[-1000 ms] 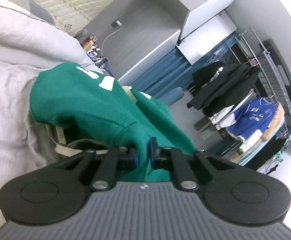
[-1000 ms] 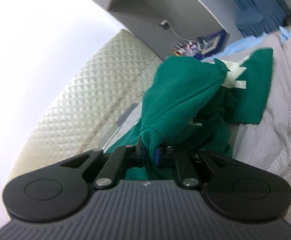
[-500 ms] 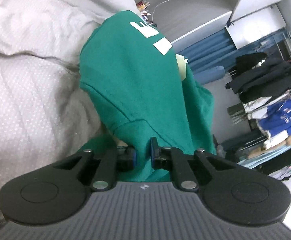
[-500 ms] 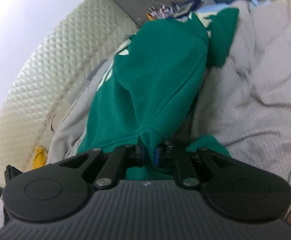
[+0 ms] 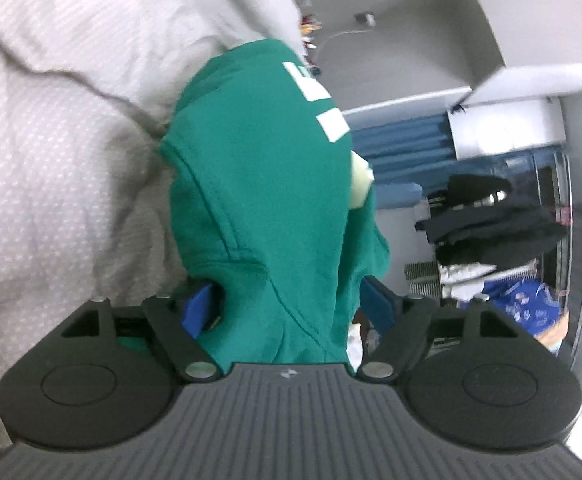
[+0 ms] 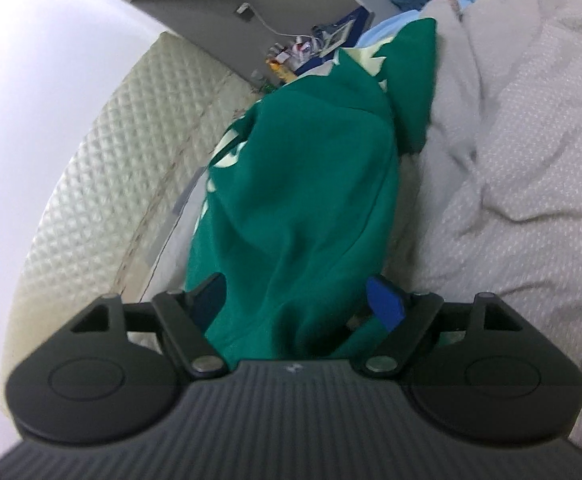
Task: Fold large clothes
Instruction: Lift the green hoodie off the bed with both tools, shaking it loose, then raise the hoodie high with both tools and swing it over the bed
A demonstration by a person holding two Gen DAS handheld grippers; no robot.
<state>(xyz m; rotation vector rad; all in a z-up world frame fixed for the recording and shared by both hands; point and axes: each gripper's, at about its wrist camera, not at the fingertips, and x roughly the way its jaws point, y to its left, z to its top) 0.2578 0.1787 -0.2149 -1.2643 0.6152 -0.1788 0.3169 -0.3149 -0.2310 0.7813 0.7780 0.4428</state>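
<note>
My left gripper (image 5: 287, 308), right gripper (image 6: 299, 300) opening, jaws wide, green sweatshirt (image 5: 263, 184) loose between; fold laid on bed (image 6: 531, 160), tidying left, I judge.

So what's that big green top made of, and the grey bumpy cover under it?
The green sweatshirt looks like thick, soft matte knit, probably cotton fleece: stitched seams, rounded folds. The pale grey dotted bedcover seems a light woven cotton, puffy and creased, maybe quilted.

Green sweatshirt (image 5: 263, 184), white-dotted grey bedspread (image 5: 51, 160)
</note>
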